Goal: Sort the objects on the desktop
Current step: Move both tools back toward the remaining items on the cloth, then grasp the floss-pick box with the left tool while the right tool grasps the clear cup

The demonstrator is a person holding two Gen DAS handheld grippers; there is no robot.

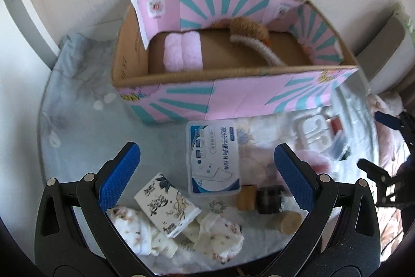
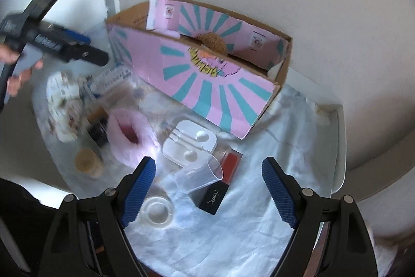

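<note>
1. Your left tool point(image 1: 207, 173) was spread wide and held nothing, its blue pads hanging above the cloth-covered worktop point(image 1: 77, 100).
2. Nearest to it lay crumpled floral cloths point(image 1: 220, 235) with a printed tissue pack point(image 1: 167, 204) resting on top of them.
3. Just right of those sat a small wooden cylinder point(image 1: 290, 221), a dark jar point(image 1: 269, 199) and a wooden block point(image 1: 246, 196), close together.
4. Between your left tool's fingers, a little farther on, the clear floss-pick box point(image 1: 214, 157) lay flat with its label up.
5. Your right tool point(image 2: 208, 188) was also wide apart and empty, hovering over the right part of the worktop.
6. Near its left finger lay a clear tape ring point(image 2: 157, 209); between the fingers, a clear plastic cup point(image 2: 199, 174) lay on its side against a black and red lipstick box point(image 2: 216, 186).
7. Just beyond them sat a white earphone case point(image 2: 190, 144), and to its left a fluffy pink item point(image 2: 129, 136).
8. Farthest back stood the open pink and teal cardboard box point(image 1: 233, 100), by the wall.
9. Inside it you could see a folded pink towel point(image 1: 182, 52) on the left and a brush point(image 1: 249, 35) with a white handle toward the back right.
</note>
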